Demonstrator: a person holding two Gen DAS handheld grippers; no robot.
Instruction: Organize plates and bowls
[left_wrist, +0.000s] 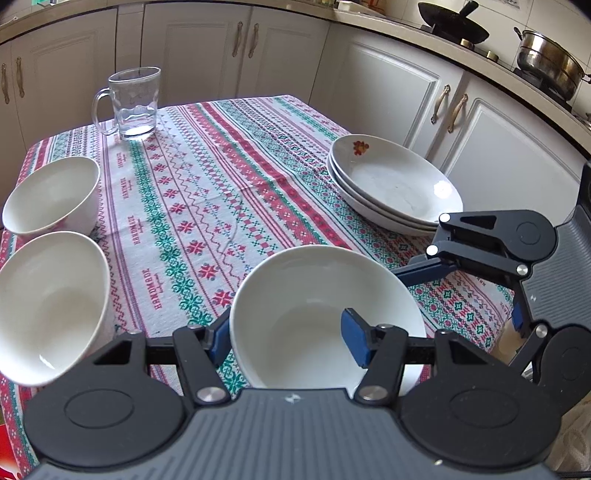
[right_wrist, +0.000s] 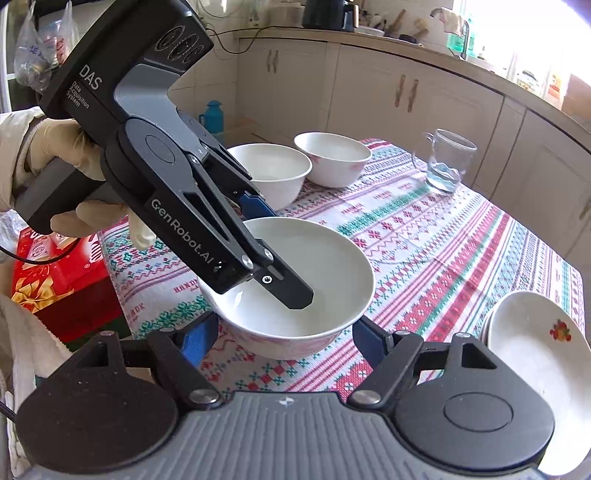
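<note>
A white bowl (left_wrist: 317, 314) (right_wrist: 295, 277) stands on the patterned tablecloth near the front. My left gripper (left_wrist: 288, 332) straddles its near rim, one finger (right_wrist: 291, 291) inside the bowl and the other outside; the jaws look wide and I cannot tell if they press the wall. My right gripper (right_wrist: 280, 339) is open, its fingers either side of the bowl without touching; it shows in the left wrist view (left_wrist: 424, 271). Two more white bowls (left_wrist: 51, 192) (left_wrist: 51, 306) stand at the left, also in the right wrist view (right_wrist: 273, 170) (right_wrist: 332, 157). A stack of white plates (left_wrist: 395, 184) (right_wrist: 539, 362) sits at the right edge.
A glass mug (left_wrist: 133, 103) (right_wrist: 445, 162) stands at the table's far corner. White kitchen cabinets (left_wrist: 388, 85) run behind the table, with a wok (left_wrist: 454, 22) and a steel pot (left_wrist: 546, 59) on the counter. A red box (right_wrist: 48, 277) sits beside the table.
</note>
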